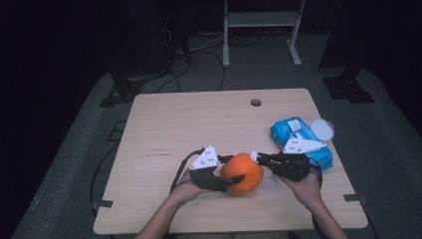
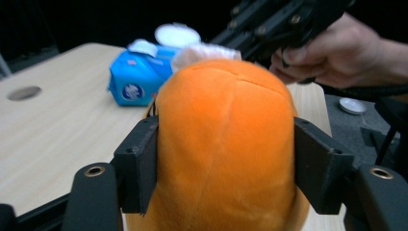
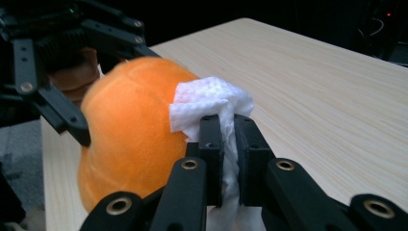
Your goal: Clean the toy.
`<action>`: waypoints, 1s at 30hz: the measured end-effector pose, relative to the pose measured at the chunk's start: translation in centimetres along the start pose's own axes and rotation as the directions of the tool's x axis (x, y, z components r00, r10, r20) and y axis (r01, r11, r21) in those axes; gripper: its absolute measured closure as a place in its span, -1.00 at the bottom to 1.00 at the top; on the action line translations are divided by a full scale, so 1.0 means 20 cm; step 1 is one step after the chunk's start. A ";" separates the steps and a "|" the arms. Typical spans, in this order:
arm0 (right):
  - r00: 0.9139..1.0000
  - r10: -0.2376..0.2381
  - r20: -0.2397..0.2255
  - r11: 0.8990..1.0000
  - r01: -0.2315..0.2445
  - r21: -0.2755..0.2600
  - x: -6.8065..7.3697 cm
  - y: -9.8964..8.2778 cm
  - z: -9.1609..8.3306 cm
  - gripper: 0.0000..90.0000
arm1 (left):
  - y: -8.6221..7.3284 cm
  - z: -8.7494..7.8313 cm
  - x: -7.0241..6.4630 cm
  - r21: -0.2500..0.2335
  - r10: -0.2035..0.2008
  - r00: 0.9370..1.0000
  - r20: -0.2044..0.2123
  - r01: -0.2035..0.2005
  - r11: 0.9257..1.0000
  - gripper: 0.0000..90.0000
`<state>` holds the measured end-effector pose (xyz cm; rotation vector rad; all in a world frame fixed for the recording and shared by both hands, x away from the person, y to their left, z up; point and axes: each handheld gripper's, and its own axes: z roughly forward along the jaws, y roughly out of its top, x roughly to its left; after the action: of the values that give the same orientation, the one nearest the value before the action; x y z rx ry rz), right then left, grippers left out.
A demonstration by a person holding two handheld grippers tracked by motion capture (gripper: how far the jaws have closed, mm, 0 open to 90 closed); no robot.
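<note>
Dark lab or recording studio.
A lone wooden table (image 1: 199, 119), floor cables (image 1: 199, 55) and a metal stand (image 1: 261, 30) are seen at upper centre.

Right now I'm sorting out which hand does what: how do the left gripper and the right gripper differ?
The left gripper has its jaws spread wide around the orange plush ball; the right gripper has its jaws pinched nearly together. The left clamps the ball's sides; the right holds a white wipe against the ball. Both are black, hand-held and meet at the ball.
</note>
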<state>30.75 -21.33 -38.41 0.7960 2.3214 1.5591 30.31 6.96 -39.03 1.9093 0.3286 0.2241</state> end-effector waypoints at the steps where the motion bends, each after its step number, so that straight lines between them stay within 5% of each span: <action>1: 1.000 0.000 -0.001 1.000 0.000 0.001 0.00 0.00 0.00 0.83 | 0.00 0.00 0.00 0.008 0.013 1.000 -0.012 -0.013 1.000 -0.25; 6: 1.000 -0.004 -0.008 0.999 0.004 0.039 0.02 -0.02 0.06 0.83 | -0.08 0.06 0.02 0.122 -0.006 0.998 -0.066 0.014 0.992 -0.25; 8: 0.999 -0.031 -0.034 0.999 0.032 0.028 0.07 0.00 0.07 0.83 | -0.09 0.08 0.02 0.098 -0.049 0.997 -0.063 0.055 0.994 -0.26; 12: 0.994 -0.095 -0.047 0.995 0.097 0.028 0.15 0.04 0.10 0.83 | -0.08 0.09 0.01 0.100 -0.050 0.994 -0.098 0.060 0.993 -0.33; 16: 0.996 -0.090 -0.012 0.994 0.091 0.052 0.09 0.01 0.09 0.83 | -0.10 0.08 0.03 0.082 -0.024 1.000 -0.014 0.026 0.996 -0.70; 20: 0.999 -0.037 0.003 0.998 0.036 0.044 0.02 -0.02 0.06 0.83 | -0.12 0.11 0.02 0.102 0.035 0.998 -0.054 -0.030 0.994 -0.48; 24: 0.995 -0.098 -0.018 0.994 0.099 0.049 0.12 0.02 0.08 0.83 | -0.13 0.12 0.01 0.109 0.025 0.998 -0.065 -0.018 0.994 -0.38; 27: 0.987 -0.151 -0.060 0.986 0.155 0.066 0.20 0.04 0.12 0.83 | -0.13 0.12 -0.02 0.132 0.069 0.997 -0.041 -0.063 0.989 -0.36; 30: 0.986 -0.165 -0.038 0.983 0.167 0.073 0.19 0.04 0.13 0.83 | -0.13 0.12 -0.03 0.136 0.079 0.996 -0.051 -0.071 0.988 -0.34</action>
<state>29.07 -16.91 -38.29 0.5803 2.4138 1.4305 30.22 5.47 -42.39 2.0527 0.3161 0.3127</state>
